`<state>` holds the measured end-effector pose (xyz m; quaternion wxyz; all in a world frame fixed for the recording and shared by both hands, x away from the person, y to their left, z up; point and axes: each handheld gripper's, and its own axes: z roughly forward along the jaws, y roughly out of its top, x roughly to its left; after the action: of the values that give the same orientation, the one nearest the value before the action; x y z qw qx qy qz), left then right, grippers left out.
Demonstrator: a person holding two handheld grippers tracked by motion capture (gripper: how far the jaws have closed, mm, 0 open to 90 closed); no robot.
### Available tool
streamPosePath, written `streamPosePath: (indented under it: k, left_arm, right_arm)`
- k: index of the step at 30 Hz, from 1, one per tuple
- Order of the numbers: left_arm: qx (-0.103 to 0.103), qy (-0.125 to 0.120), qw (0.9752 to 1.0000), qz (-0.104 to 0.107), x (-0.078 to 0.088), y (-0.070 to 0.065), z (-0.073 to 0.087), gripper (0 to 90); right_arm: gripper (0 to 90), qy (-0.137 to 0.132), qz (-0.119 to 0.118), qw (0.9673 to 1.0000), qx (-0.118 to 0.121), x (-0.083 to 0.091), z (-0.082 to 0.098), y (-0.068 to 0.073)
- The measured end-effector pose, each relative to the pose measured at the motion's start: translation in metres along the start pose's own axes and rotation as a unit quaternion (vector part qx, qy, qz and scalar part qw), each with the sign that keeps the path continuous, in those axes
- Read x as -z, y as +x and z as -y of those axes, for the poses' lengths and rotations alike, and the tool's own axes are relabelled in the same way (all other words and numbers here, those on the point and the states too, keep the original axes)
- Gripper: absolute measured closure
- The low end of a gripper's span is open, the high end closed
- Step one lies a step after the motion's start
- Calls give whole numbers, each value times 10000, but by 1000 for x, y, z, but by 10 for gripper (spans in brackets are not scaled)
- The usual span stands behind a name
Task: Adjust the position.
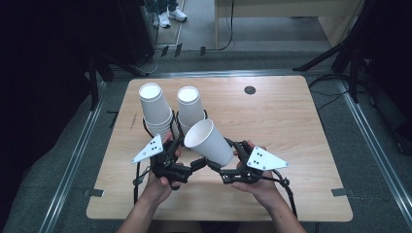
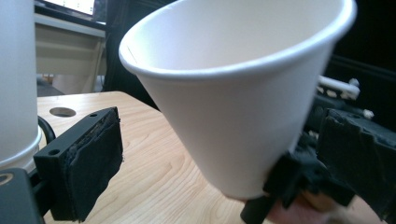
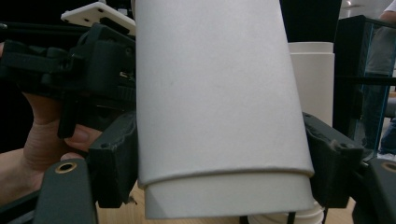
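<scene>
White paper cup (image 1: 210, 141) sits clamped by its base in the right gripper (image 1: 224, 167), tilted toward the stacks (image 1: 154, 109) for nesting; left gripper (image 1: 187, 165) gapes open beside it, holding nothing.

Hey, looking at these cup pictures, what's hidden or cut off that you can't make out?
- High view: held cup's base, covered by the right gripper.
- Right gripper view: its rim, cut off by the top edge; it seems two nested cups, count unsure.
- Left gripper view: left stack, cut by the left edge.
- High view: each stack's cup count, too small.
</scene>
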<state>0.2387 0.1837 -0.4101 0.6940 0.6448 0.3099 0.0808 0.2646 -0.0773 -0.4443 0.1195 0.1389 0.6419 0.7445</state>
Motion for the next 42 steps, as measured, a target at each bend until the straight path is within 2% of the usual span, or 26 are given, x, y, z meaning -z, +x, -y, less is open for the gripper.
streamPosePath:
  k: [1, 4, 16, 19, 26, 31, 35, 37, 39, 41, 42]
  left_arm:
    - [0, 0, 10000, 0, 0, 0, 0, 9]
    - [168, -121, 9998, 43, 1, 1, 0, 9]
    - [152, -197, 9996, 105, 3, 0, -2, 10]
    - [278, -288, 9989, 245, 4, 2, -2, 10]
    - [405, -354, 9979, 351, 7, 5, -4, 69]
    - [244, -345, 9985, 335, 7, 3, -4, 103]
    - [109, -272, 9991, 295, 7, 1, -4, 125]
    - [21, -220, 9994, 250, 7, 0, -4, 127]
    - [-111, -130, 9998, 126, 7, 0, -5, 128]
    - [-247, -41, 9997, 21, 7, -1, -6, 128]
    - [-320, 13, 9995, -43, 7, -1, -7, 129]
  right_arm:
    - [240, 0, 0, 10000, 0, 0, 0, 0]
    - [240, 35, -13, 10000, -24, -4, 6, 4]
    - [239, 65, -129, 9999, -66, -10, 14, 10]
    - [238, 116, -191, 9997, -49, -12, 16, 11]
    - [237, 189, -278, 9994, 14, -14, 19, 13]
    - [235, 247, -302, 9992, -16, -14, 19, 14]
    - [221, 418, -343, 9985, 15, -13, 17, 13]
    - [135, 649, -345, 9972, -101, -13, 16, 13]
    - [105, 862, -292, 9958, -130, -12, 14, 14]
    - [30, 1140, -82, 9933, -190, -12, 12, 13]
    - [28, 1260, 43, 9918, -208, -12, 10, 12]
